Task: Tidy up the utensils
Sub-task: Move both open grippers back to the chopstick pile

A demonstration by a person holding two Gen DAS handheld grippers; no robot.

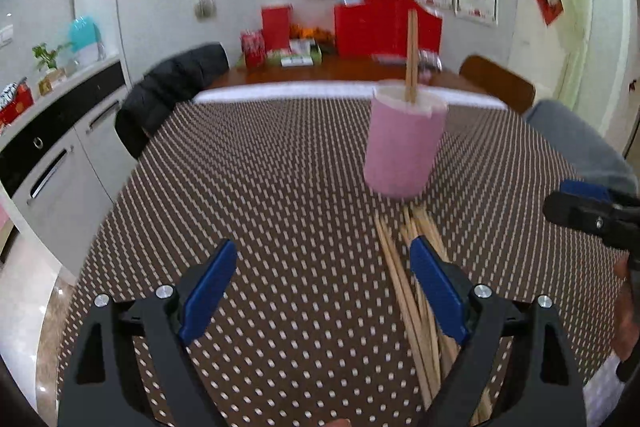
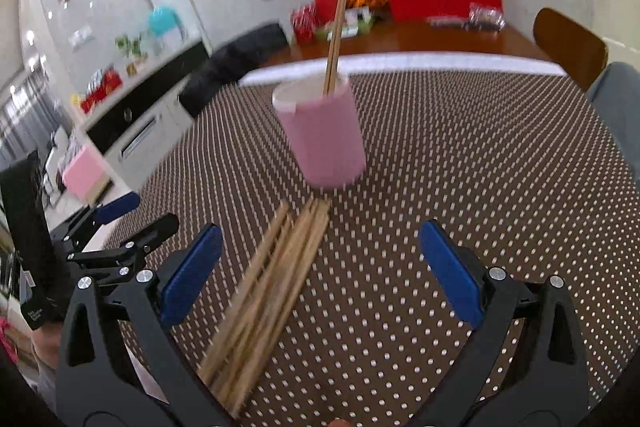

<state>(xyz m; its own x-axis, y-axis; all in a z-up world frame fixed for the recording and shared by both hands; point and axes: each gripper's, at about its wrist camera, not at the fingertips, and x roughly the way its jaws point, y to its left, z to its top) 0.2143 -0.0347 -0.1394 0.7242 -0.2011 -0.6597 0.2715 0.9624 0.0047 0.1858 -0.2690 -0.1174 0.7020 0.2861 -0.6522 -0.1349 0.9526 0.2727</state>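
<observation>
Pink cup (image 1: 404,147) upright toward the far edge of the dotted table mat (image 1: 260,187), with what looks like a pair of chopsticks (image 1: 411,57) already standing in it. Loose bundle of chopsticks (image 2: 264,291) flat on the mat, tips just short of the cup's base, other ends running back toward the near edge. Left gripper (image 1: 324,283) released, jaws spread wide and empty, its right finger over the bundle, hovering or touching impossible to tell. Right gripper (image 2: 320,267) likewise spread and empty, the bundle under its left half.

Step in hand, judged from the layout: between drops, about to fetch another from the pile. Most of the job ahead, since nearly all sticks lie flat. Next move: lower one gripper, straddle a stick or pair across its length, clench, lift, tip upright, drop into the cup mouth. Risk: snagging neighbours in so tight a pile, or knocking the light cup.
</observation>
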